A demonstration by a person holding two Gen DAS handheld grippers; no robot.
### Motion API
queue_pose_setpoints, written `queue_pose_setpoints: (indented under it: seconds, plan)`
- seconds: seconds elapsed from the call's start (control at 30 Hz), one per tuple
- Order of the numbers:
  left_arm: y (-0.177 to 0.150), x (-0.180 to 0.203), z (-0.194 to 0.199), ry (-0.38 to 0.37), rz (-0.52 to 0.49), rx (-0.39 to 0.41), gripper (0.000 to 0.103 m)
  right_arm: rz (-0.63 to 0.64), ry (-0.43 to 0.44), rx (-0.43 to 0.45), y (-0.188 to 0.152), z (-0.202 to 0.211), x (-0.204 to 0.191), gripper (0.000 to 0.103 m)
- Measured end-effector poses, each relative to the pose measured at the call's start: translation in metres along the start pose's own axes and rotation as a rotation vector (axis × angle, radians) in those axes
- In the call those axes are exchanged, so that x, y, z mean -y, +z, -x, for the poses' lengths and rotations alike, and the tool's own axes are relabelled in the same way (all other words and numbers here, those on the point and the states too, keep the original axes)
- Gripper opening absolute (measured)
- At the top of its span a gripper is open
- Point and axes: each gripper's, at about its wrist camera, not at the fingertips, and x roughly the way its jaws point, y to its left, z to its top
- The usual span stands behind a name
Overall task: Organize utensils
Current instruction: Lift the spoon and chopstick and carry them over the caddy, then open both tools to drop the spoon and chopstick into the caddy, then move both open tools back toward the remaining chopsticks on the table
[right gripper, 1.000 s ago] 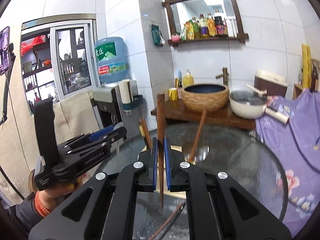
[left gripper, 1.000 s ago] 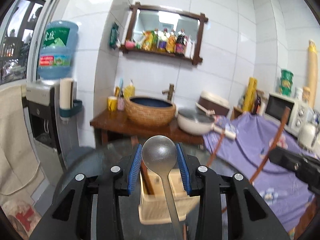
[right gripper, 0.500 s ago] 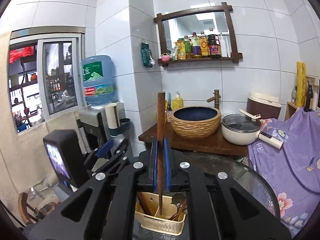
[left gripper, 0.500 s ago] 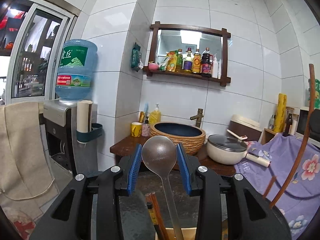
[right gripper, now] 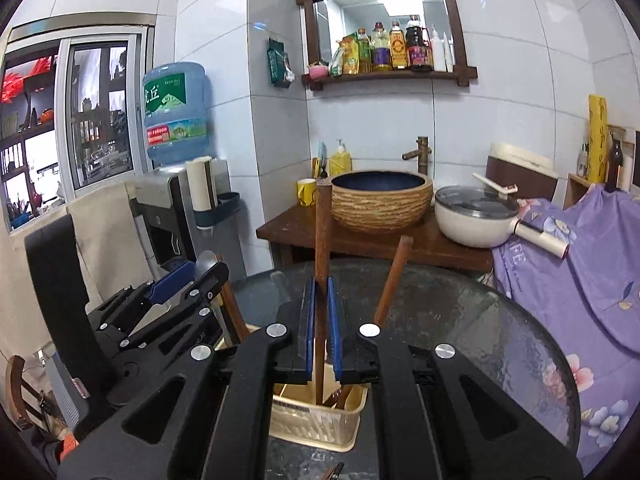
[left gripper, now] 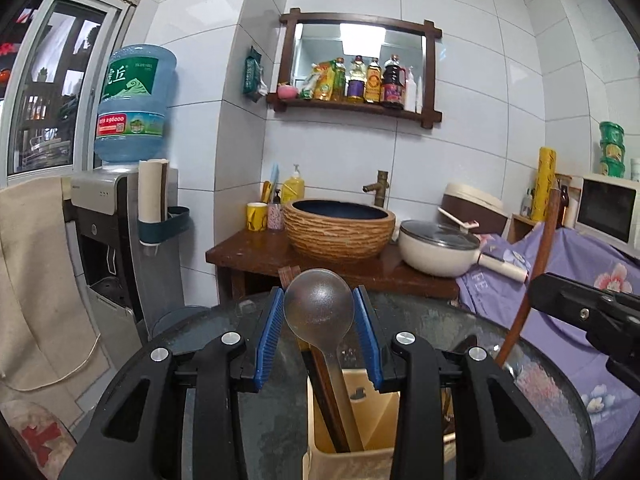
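Note:
A cream utensil holder (left gripper: pixel 356 436) stands on the round glass table, also in the right wrist view (right gripper: pixel 320 416). My left gripper (left gripper: pixel 319 320) is open, its blue pads on either side of a metal spoon (left gripper: pixel 319 308) that stands in the holder beside dark chopsticks (left gripper: pixel 326 392). My right gripper (right gripper: pixel 321 320) is shut on a brown wooden stick (right gripper: pixel 322 232), held upright with its lower end in the holder. Another wooden handle (right gripper: pixel 394 280) leans out of the holder. The right gripper shows in the left wrist view (left gripper: pixel 588 312); the left gripper shows in the right wrist view (right gripper: pixel 176 284).
The glass table (right gripper: pixel 460 320) meets a wooden counter (left gripper: pixel 256 248) with a woven basin (left gripper: pixel 340 228) and a white pan (left gripper: pixel 440 252). A water dispenser (left gripper: pixel 116 216) stands left. A purple floral cloth (right gripper: pixel 580 264) lies right.
Both grippers dropped lower over the holder. The wooden stick went down into the holder. The spoon stands in the holder between the left pads.

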Motion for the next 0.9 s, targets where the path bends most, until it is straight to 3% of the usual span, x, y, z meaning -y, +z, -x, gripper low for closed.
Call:
queue_pose_setpoints:
  seconds: [0.23, 0.43, 0.5, 0.57, 0.7, 0.73, 0.83, 0.9]
  plan:
    - [-0.019, 0.004, -0.007, -0.027, -0.025, -0.075, 0.035, 0.006, -0.011, -0.042, -0.02, -0.008, 0.002, 0.007]
    - [-0.026, 0.0, -0.002, -0.044, -0.018, -0.089, 0.036, -0.009, -0.015, -0.067, -0.035, -0.015, 0.009, 0.007]
    - [-0.026, -0.001, 0.002, -0.043, -0.022, -0.079, 0.041, -0.009, -0.017, -0.07, -0.038, -0.016, 0.011, 0.007]
    - [-0.025, -0.003, 0.01, -0.041, -0.021, -0.058, 0.056, -0.014, -0.023, -0.067, -0.041, -0.014, 0.013, 0.007]
    - [-0.022, -0.008, 0.032, -0.059, 0.0, -0.019, 0.067, -0.016, -0.027, -0.053, -0.046, -0.004, 0.015, 0.01]
    - [-0.023, -0.009, 0.036, -0.06, 0.005, -0.014, 0.071, -0.013, -0.027, -0.05, -0.048, -0.001, 0.014, 0.016]
    - [-0.029, -0.016, 0.052, -0.062, 0.033, -0.015, 0.082, -0.003, -0.038, -0.015, -0.057, 0.016, 0.01, 0.056]
    - [-0.037, -0.022, 0.061, -0.068, 0.047, -0.054, 0.083, 0.013, -0.059, -0.005, -0.067, 0.028, 0.007, 0.057]
